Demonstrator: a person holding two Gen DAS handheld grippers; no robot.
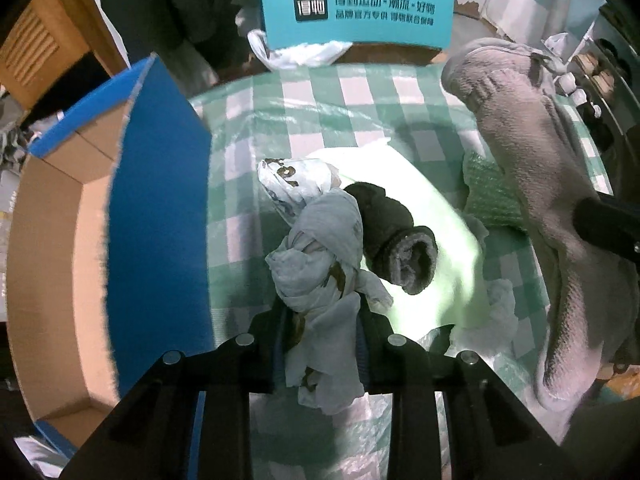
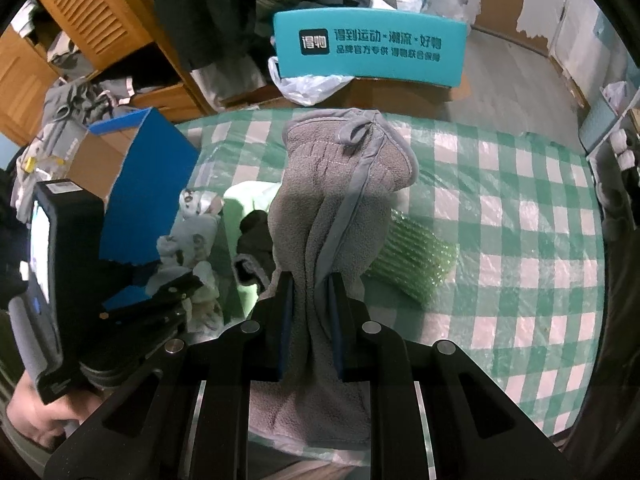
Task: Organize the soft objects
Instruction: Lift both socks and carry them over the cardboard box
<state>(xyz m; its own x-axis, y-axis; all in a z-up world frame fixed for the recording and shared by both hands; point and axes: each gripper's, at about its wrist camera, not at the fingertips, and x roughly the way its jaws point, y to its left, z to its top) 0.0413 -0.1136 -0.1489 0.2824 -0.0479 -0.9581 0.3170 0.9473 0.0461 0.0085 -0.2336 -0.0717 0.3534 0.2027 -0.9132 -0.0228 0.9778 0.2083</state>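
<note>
My left gripper point(image 1: 320, 312) is shut on a knotted pale grey cloth with brown patches point(image 1: 320, 240), which sticks up and forward from between the fingers. Behind it a dark rolled sock point(image 1: 394, 236) lies on a pale green sheet point(image 1: 440, 216). My right gripper point(image 2: 310, 288) is shut on a grey fleece glove point(image 2: 332, 192), which stands up from the jaws; the same glove point(image 1: 532, 152) hangs at the right of the left wrist view. An open blue cardboard box point(image 1: 160, 200) stands at the left on the green checked tablecloth point(image 1: 280, 100).
A green bubble-wrap pack point(image 2: 412, 256) lies on the tablecloth point(image 2: 500, 220) right of the glove. A teal box with printed lettering point(image 2: 372, 48) and a white plastic bag point(image 2: 308, 86) sit beyond the table's far edge. A wooden cabinet point(image 2: 88, 8) and hanging clothes fill the back left.
</note>
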